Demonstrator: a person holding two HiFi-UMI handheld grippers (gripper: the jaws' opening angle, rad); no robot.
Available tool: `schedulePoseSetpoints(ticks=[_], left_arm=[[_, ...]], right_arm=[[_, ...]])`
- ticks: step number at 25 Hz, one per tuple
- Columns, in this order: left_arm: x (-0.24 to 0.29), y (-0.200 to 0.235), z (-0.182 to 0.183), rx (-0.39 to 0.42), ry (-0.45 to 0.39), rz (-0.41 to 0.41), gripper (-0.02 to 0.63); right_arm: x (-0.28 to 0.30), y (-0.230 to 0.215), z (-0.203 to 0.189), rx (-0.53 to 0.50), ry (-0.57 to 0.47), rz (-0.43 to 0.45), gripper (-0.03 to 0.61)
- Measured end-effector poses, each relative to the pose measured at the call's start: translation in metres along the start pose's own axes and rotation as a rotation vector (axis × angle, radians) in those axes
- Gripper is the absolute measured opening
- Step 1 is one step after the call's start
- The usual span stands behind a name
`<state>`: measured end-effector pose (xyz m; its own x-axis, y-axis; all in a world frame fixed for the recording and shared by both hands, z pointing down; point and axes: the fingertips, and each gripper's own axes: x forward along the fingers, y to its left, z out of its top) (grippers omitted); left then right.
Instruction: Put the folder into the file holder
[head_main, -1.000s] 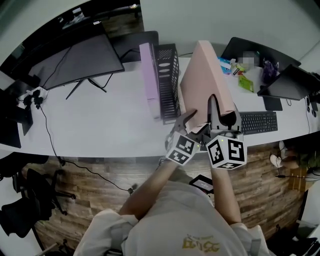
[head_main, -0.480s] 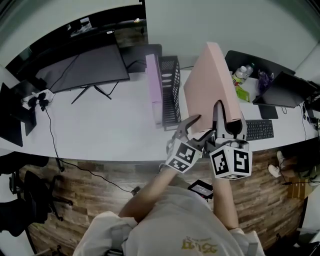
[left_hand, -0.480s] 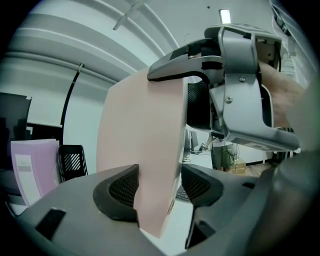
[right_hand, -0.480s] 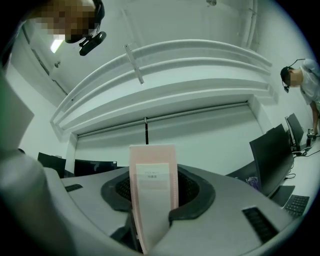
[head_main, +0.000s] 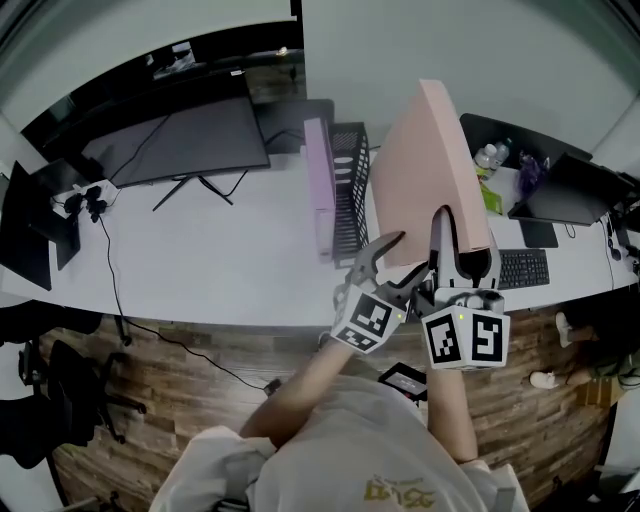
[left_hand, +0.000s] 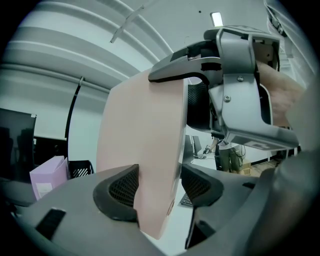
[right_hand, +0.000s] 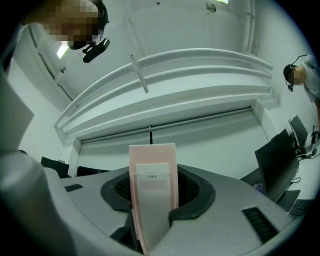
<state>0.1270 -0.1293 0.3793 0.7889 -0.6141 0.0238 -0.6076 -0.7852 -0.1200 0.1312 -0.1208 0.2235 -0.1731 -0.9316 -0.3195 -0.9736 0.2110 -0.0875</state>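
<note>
A pink folder (head_main: 425, 170) hangs in the air above the white desk (head_main: 220, 260), held upright by both grippers. My left gripper (head_main: 392, 258) is shut on its lower edge, and in the left gripper view the folder (left_hand: 142, 150) fills the space between the pads. My right gripper (head_main: 450, 228) is shut on the labelled spine (right_hand: 152, 175). The black mesh file holder (head_main: 347, 190) stands on the desk left of the folder. A purple folder (head_main: 320, 190) stands upright against the holder's left side.
A dark monitor (head_main: 180, 140) stands at the back left with cables running across the desk. A keyboard (head_main: 525, 268), a laptop (head_main: 570, 190) and a bottle (head_main: 487, 157) are at the right. An office chair (head_main: 60, 400) is on the wooden floor at the left.
Both grippers have risen with the pink folder between them. The folder now stands higher above the desk. The grips look unchanged.
</note>
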Motion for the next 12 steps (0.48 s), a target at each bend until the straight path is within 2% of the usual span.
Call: schedulePoseSetpoints(ticks=[12], left_arm=[[-0.009, -0.002, 0.025, 0.024, -0.068, 0.01, 0.278]], right_arm=[[-0.008, 0.011, 0.027, -0.01, -0.051, 0.02, 0.173]])
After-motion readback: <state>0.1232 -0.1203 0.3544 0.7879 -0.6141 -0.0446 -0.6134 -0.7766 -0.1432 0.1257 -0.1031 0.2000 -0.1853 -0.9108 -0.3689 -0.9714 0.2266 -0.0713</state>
